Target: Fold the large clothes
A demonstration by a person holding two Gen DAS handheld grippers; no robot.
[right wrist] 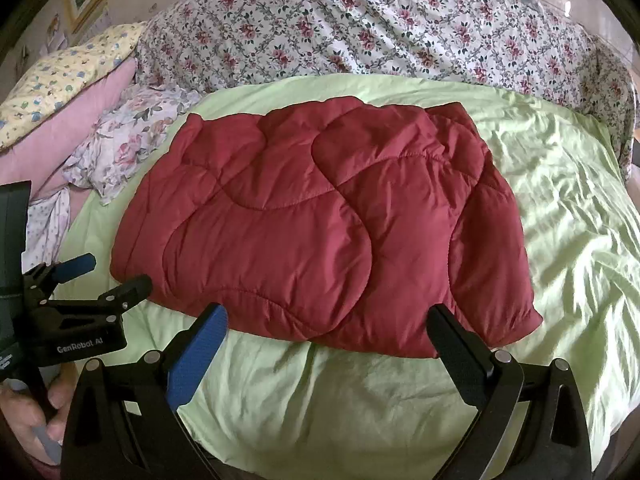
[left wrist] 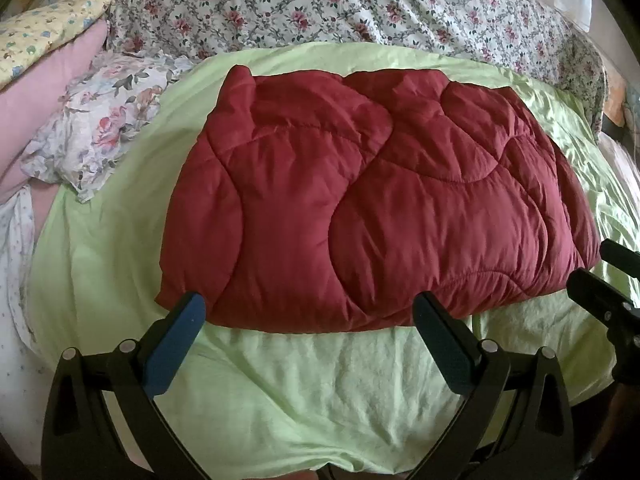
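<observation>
A dark red quilted jacket (left wrist: 360, 200) (right wrist: 320, 232) lies folded into a wide padded block on the light green sheet (left wrist: 300, 392) (right wrist: 360, 400). My left gripper (left wrist: 308, 304) stands open just short of the jacket's near edge, nothing between its fingers. My right gripper (right wrist: 328, 318) is open too, its fingertips level with the near edge toward the jacket's right part. In the right wrist view the left gripper (right wrist: 108, 272) appears at the left, held by a hand (right wrist: 28, 416). The right gripper's fingers (left wrist: 600, 288) show at the right edge of the left wrist view.
A rumpled floral quilt (left wrist: 360, 8) (right wrist: 380, 28) runs along the far side of the bed. Pillows lie at the left: a yellow patterned one (left wrist: 48, 28), a pink one (left wrist: 48, 92) and a floral one (left wrist: 108, 120). Bare green sheet extends right of the jacket (right wrist: 568, 220).
</observation>
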